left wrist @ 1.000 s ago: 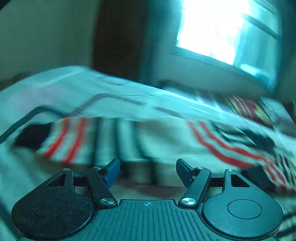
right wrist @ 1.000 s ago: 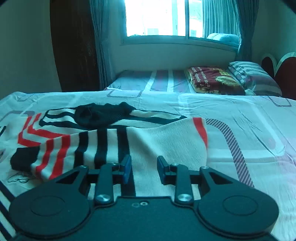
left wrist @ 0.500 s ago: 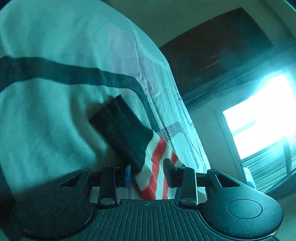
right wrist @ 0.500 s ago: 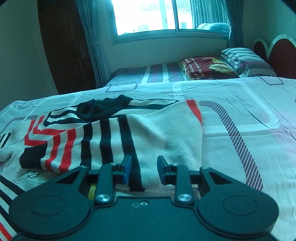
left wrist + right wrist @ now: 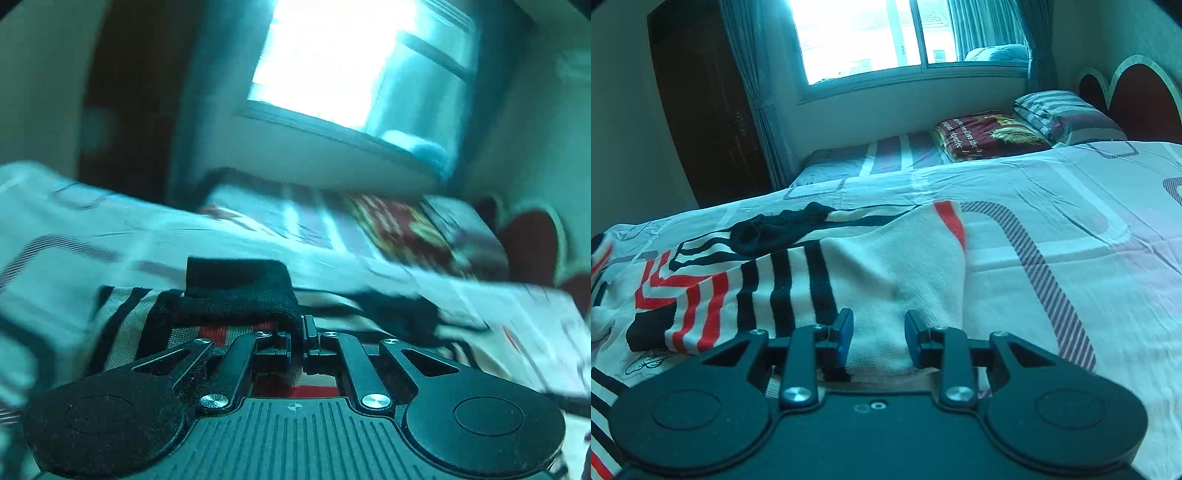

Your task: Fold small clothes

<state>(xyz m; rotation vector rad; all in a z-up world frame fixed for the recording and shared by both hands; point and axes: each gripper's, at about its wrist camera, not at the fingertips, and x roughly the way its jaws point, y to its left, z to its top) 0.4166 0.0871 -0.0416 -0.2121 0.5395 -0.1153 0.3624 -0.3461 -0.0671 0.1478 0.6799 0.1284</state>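
Note:
A white knit sweater [image 5: 894,266] with black and red stripes lies spread on the bed. My left gripper [image 5: 297,332] is shut on the black cuff of a sleeve [image 5: 236,288], which it holds up over the striped body [image 5: 122,317]; the left wrist view is blurred. At the sweater's near hem is my right gripper [image 5: 877,332], its jaws narrowly apart with white knit bunched between the pads. That fabric rises in a ridge toward them. Another sleeve with a black cuff [image 5: 646,328] lies flat on the left.
A patterned bed sheet [image 5: 1071,229] stretches to the right of the sweater. Pillows [image 5: 990,133] and a red headboard [image 5: 1137,96] stand at the far right. A dark wardrobe [image 5: 709,110] and a bright window [image 5: 868,33] are behind the bed.
My left gripper closed on the sleeve cuff and swung it over the sweater, toward the window. The right gripper shifted slightly and rolled, with the same jaw gap.

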